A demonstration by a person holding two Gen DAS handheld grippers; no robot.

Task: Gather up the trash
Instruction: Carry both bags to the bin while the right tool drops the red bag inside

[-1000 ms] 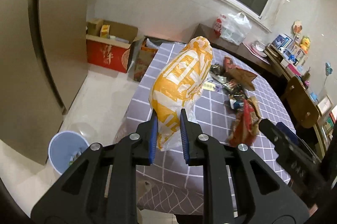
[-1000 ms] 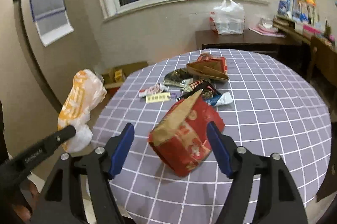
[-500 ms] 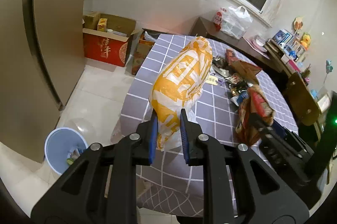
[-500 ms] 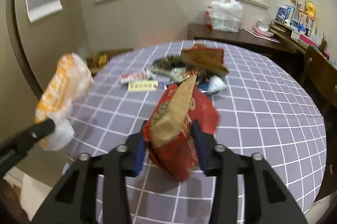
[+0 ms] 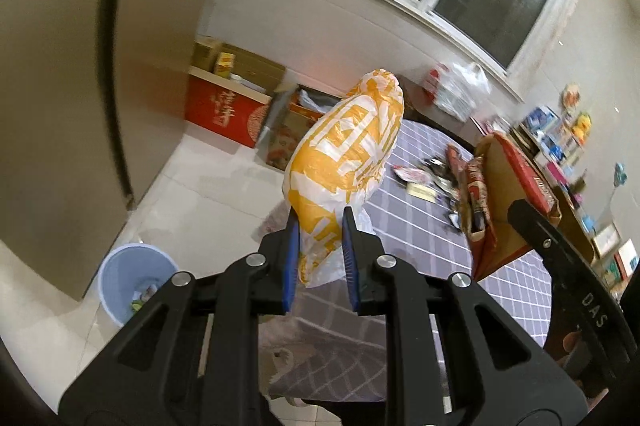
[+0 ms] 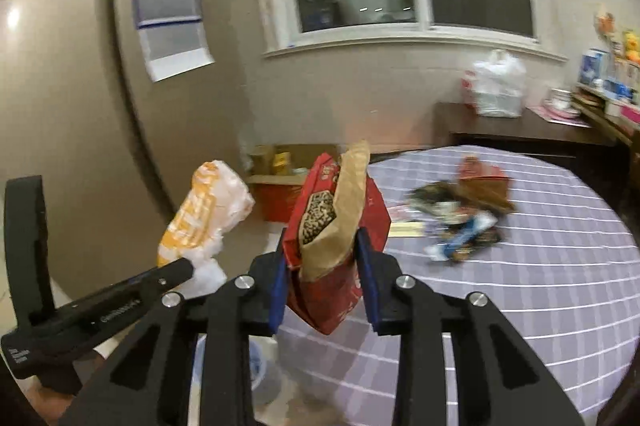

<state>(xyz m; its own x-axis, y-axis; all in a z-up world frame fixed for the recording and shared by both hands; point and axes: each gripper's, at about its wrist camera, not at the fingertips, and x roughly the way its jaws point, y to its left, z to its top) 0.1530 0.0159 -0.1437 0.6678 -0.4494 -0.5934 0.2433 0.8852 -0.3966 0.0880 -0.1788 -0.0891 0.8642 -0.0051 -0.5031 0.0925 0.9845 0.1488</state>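
Left wrist view shows your left gripper (image 5: 318,254) clamped on the lower part of the yellow-and-white plastic bag (image 5: 348,150), which stands up off the blue pads, held in the air off the near-left edge of the round table (image 5: 516,266). The bag looks soft, puffy and light; its film is slippery and will crush, so your hold low on the gathered plastic seems sound, though a loose fold could slide out.

In the right wrist view your right gripper (image 6: 322,282) is closed on the red snack bag (image 6: 340,226), pads pressing its sides near mid-height, its brown-lined mouth gaping upward with seed-like contents showing. It hangs clear of the near-left edge too. Judge it crinkly and stiffer than the plastic, light, but liable to spill if tipped: keep the mouth up.

The blue waste bin (image 5: 134,284) stands on the floor below the table's edge. More wrappers (image 6: 460,214) lie toward the table's far side.
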